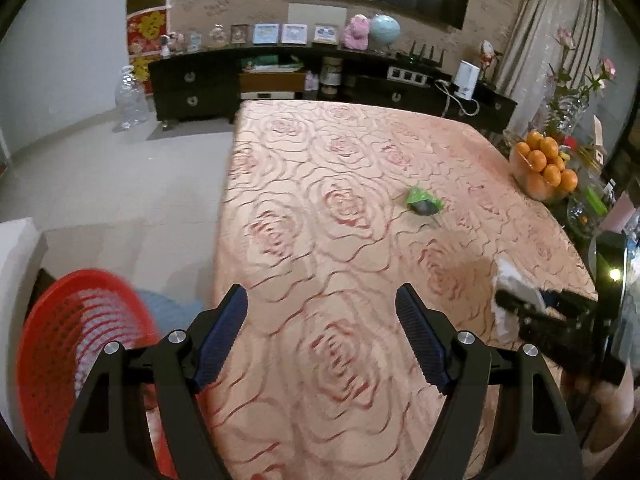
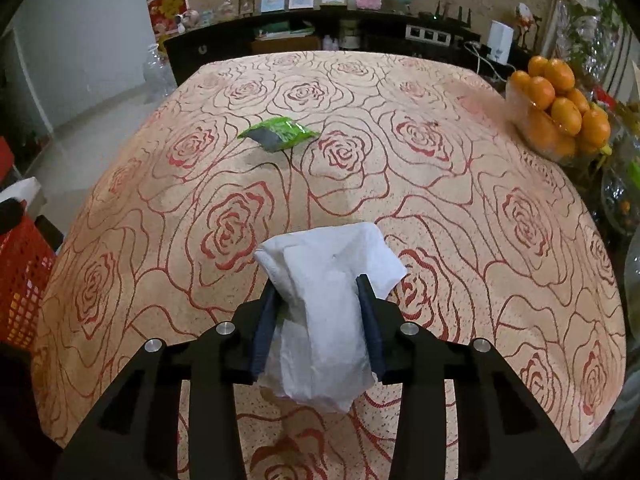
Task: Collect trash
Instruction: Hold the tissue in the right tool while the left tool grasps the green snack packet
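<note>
Crumpled white tissue point(image 1: 516, 280) shows at the right edge of my left wrist view, pinched in the right hand-held gripper point(image 1: 520, 304) above the rose-patterned bench point(image 1: 320, 160). My left hand-held gripper point(image 1: 322, 300) hangs released, holding nothing, with the red basket point(image 1: 80, 320) beside it. From the right wrist view, the tissue point(image 2: 328, 280) sits clamped between both pads. I judge it light, soft and compressible; mid-wad is fine. The green wrapper point(image 2: 280, 132) lies further off, probably slick and crinkly.
</note>
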`<state>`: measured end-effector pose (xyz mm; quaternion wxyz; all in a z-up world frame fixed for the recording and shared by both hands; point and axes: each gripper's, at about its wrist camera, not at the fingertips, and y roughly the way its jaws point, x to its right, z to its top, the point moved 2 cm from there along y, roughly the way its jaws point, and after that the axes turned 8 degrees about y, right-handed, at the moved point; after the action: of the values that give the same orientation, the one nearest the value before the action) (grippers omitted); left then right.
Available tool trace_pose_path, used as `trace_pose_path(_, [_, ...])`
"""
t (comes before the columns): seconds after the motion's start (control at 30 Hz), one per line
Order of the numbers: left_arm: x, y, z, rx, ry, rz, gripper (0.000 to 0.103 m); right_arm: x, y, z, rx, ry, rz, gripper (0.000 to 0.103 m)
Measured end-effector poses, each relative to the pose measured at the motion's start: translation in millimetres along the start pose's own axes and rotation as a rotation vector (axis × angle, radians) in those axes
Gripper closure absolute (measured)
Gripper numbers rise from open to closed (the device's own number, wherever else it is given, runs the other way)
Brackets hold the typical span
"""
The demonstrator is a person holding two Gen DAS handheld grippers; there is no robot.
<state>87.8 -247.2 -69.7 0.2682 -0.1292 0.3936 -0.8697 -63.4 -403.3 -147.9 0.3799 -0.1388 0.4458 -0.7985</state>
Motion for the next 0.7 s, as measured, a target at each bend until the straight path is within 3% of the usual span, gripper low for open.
trace_pose_path(0.37, [47.2, 76.1, 59.0, -0.051, 0.063, -0.072, 0.029, 18.6, 7.0, 1.9, -0.018, 0.054, -0.005, 0.065])
trace_pose_path(0.7, [71.7, 141.1, 92.6, -0.118, 0.080, -0.101, 0.029, 27.6, 10.0, 3.4, -0.036, 0.088, 0.011, 0.065])
